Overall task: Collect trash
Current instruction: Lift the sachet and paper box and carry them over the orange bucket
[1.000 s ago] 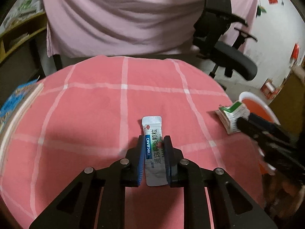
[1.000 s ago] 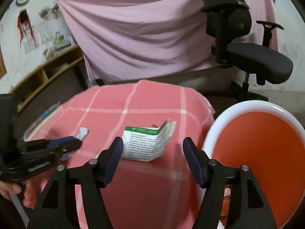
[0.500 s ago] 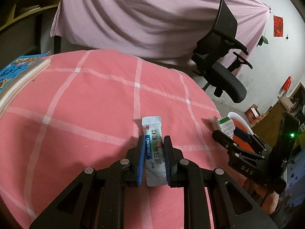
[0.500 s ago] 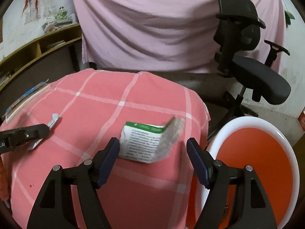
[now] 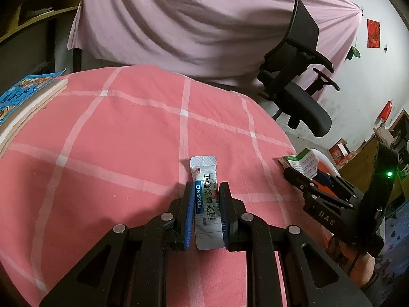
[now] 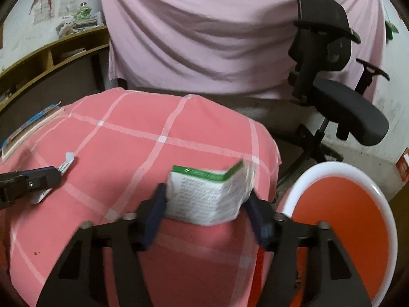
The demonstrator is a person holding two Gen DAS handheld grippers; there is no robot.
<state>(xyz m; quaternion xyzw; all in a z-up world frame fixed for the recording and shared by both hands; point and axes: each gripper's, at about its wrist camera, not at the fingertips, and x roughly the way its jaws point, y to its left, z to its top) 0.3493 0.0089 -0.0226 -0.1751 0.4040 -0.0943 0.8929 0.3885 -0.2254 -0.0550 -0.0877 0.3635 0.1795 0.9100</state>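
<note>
- Risk of a slip sits mostly with the right gripper [image 6: 207, 199]: its blue pads bear on the two sides of the crushed green-and-white carton [image 6: 209, 197], a soft, half-flattened box that may buckle further and squirm out on the way to the bin [image 6: 340, 230]
- Carton and gripper look smeared in the right wrist view, so the hand is likely in motion; a quick swing with a light pinch could fling the carton onto the floor short of the white rim
- Left gripper [image 5: 206, 204] is clamped on the silver sachet [image 5: 206, 204], which stands lengthwise between the pads with its sealed top poking out ahead; the foil is slick and thin, so I judge it could slide forward if the squeeze eases
- Both pieces of trash are held above the pink checked tablecloth [image 5: 115, 140], near its right edge, and the two grippers are close enough that they could bump if they head for the bin together
- Right wrist view alone shows the orange inside of the bin beside the table; the left wrist view catches only a sliver of rim behind the carton
- Left wrist view alone shows the sachet's print, the right tool's body with a green light, and the book [image 5: 23, 94] at the table's left edge more fully
</note>
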